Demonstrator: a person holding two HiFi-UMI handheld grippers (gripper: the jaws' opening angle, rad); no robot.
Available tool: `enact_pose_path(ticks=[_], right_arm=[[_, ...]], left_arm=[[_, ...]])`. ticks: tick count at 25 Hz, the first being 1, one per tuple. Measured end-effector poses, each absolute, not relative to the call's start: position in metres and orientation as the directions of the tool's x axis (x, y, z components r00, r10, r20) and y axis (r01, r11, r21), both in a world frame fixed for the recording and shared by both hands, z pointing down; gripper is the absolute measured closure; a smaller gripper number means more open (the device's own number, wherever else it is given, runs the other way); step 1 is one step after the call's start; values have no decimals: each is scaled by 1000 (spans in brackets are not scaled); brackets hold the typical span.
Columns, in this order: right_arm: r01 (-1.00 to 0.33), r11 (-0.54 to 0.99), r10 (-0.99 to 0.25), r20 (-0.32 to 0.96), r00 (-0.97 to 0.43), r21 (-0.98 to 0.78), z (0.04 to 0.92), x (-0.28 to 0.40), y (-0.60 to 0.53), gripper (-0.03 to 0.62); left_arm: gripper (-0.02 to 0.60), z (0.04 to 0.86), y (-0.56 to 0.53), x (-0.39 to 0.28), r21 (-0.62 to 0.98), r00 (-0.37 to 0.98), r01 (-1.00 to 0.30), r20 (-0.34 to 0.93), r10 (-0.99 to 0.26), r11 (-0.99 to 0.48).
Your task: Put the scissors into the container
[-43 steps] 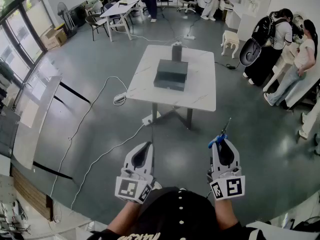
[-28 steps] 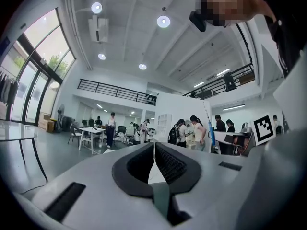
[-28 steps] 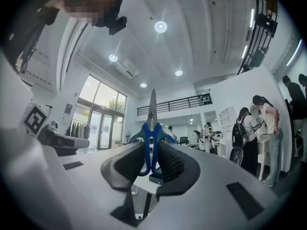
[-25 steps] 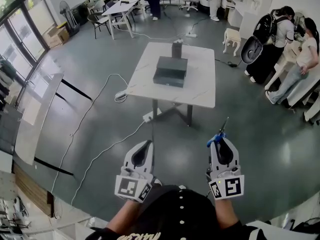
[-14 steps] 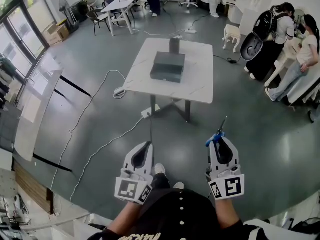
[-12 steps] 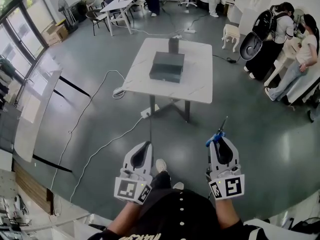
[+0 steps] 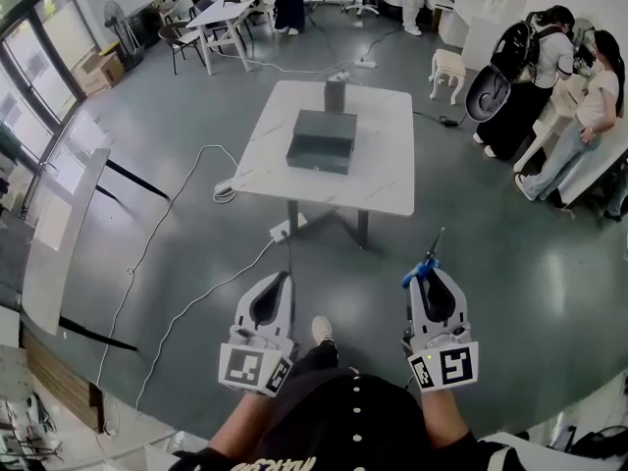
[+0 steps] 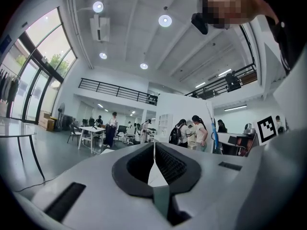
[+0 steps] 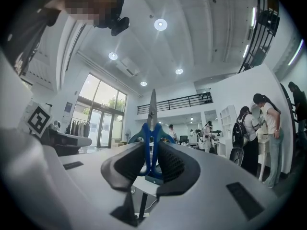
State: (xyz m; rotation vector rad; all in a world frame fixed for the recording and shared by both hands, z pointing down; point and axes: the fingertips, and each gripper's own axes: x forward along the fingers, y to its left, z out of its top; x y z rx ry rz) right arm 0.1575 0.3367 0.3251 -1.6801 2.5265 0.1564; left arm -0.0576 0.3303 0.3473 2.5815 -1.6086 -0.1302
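Right gripper view: right tongs (image 9: 149, 150) are clamping scissors (image 9: 151, 128) by the blue handles, blades pointing forward. Left tongs (image 8: 154, 152) are sitting closed, empty. Dark box (image 7: 322, 141) and upright holder (image 7: 335, 94) are standing on tabletop (image 7: 383, 180), well ahead. Grip firmly, approaching blades-first.

Bystanders (image 7: 597, 101) stand right of a white table (image 7: 388, 177).

Left tongs (image 7: 282, 279): jaws together, nothing between; pointing level, forward.
Right tongs (image 7: 429, 273): jaws clamped on scissors (image 9: 151, 143) handles; pointing forward.
Spacing: side by side, apart, before the torso.
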Motion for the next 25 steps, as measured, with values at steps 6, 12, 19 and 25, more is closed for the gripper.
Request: enact_pose_path(ticks=[6,12,19,25], right_arm=[[-927,374,-916,-139,-375,34,324,153,296,496],[-932,362,-924,-123,-362,30,328,155,254,496],[-937,348,-929,-120,-349,33,329,152,207,496],[-938,346,-929,-127,-347,36,329,146,173,496]], left_arm=[[546,347,285,-62,132,448,-885,-26,-894,-447],[548,349,236,-58,137,466,-875,-14,-885,-464],[546,351,188,-60,131,479,-870,-11,-878,-476],[546,350,153,-66,127,481,-869,-17,-877,-479]])
